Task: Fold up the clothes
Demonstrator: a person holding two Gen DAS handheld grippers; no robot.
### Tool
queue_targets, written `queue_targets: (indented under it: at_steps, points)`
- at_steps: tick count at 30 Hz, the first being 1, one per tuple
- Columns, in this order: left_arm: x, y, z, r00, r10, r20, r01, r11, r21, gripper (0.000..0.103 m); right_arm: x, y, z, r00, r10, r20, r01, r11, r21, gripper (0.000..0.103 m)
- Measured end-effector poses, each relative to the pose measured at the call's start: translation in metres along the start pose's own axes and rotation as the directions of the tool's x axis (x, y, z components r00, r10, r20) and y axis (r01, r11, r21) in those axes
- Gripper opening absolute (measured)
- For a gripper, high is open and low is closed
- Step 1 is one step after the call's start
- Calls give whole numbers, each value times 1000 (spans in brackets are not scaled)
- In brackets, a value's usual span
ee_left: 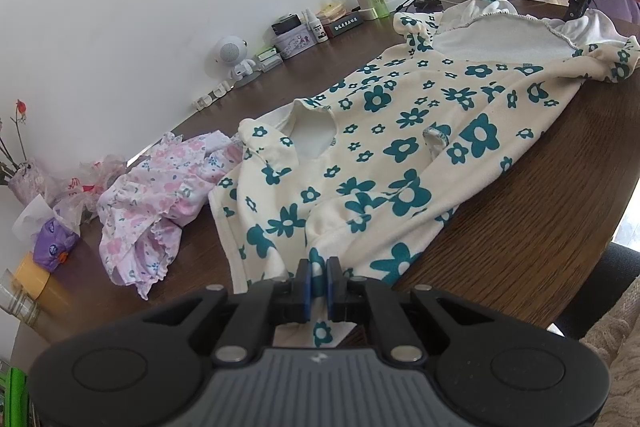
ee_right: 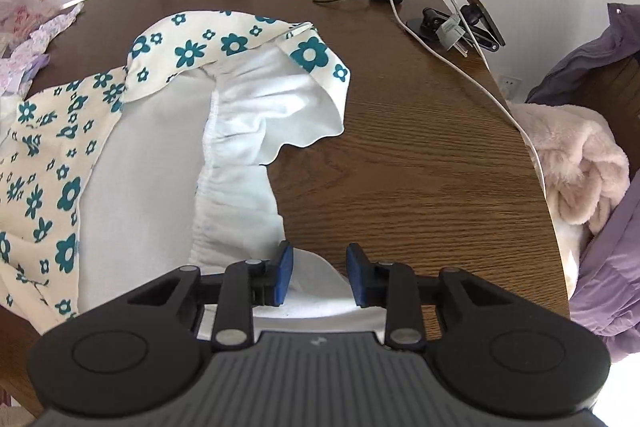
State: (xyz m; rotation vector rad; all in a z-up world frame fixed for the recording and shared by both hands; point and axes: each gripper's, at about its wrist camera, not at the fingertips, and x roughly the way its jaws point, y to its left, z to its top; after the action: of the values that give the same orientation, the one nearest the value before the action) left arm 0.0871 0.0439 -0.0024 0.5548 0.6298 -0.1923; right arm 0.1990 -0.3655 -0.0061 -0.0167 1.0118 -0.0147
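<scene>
Left gripper [ee_left: 319, 283] clamped on flowered dress [ee_left: 400, 147] edge; right gripper [ee_right: 319, 273] open over white hem.

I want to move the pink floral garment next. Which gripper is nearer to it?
Left. The left gripper, shut on the teal-flowered garment, sits beside the pink floral garment. The right gripper, jaws open, is at the flowered garment's far end.
</scene>
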Motion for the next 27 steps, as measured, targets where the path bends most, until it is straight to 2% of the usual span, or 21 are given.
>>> queue_targets:
  at_steps: [1, 2, 5, 9, 12, 15, 17, 18, 21, 27]
  points:
    - [0, 0, 0, 1000, 0, 1, 0, 1000, 1, 4, -1, 3, -2, 1000, -5, -4, 5, 1000, -24, 7]
    - [1, -1, 0, 1000, 0, 1, 0, 1000, 1, 4, -2, 6, -5, 1000, -7, -12, 7, 999, -46, 0]
    - [1, -1, -1, 1000, 1, 4, -1, 1000, 0, 4, -8, 11, -10, 998, -58, 0, 58, 996, -74, 0]
    - [0, -1, -1, 1000, 5, 6, -5, 1000, 0, 4, -30, -13, 1, 988, -115, 101, 111, 993, 47, 0]
    - [0, -2, -1, 1000, 6, 5, -6, 1000, -4, 4, -27, -27, 5, 988, -130, 82, 122, 989, 88, 0]
    - [0, -1, -1, 1000, 6, 6, -6, 1000, -11, 4, -18, -35, 5, 996, -69, 56, 61, 990, 130, 5]
    - [0, -1, 0, 1000, 5, 4, -5, 1000, -10, 4, -18, -38, 7, 996, -27, 90, 9, 981, 192, 23]
    - [0, -1, 0, 1000, 4, 2, -4, 1000, -9, 4, -17, -39, 11, 994, -6, 111, -18, 976, 215, 25]
    - [1, -1, 1, 1000, 3, -2, -3, 1000, -7, 4, -8, -38, 31, 991, 33, 133, -67, 963, 260, 28]
    - [1, -1, 2, 1000, 5, -9, -5, 1000, -13, 4, 36, -23, 69, 996, 45, 71, -64, 956, 288, 30]
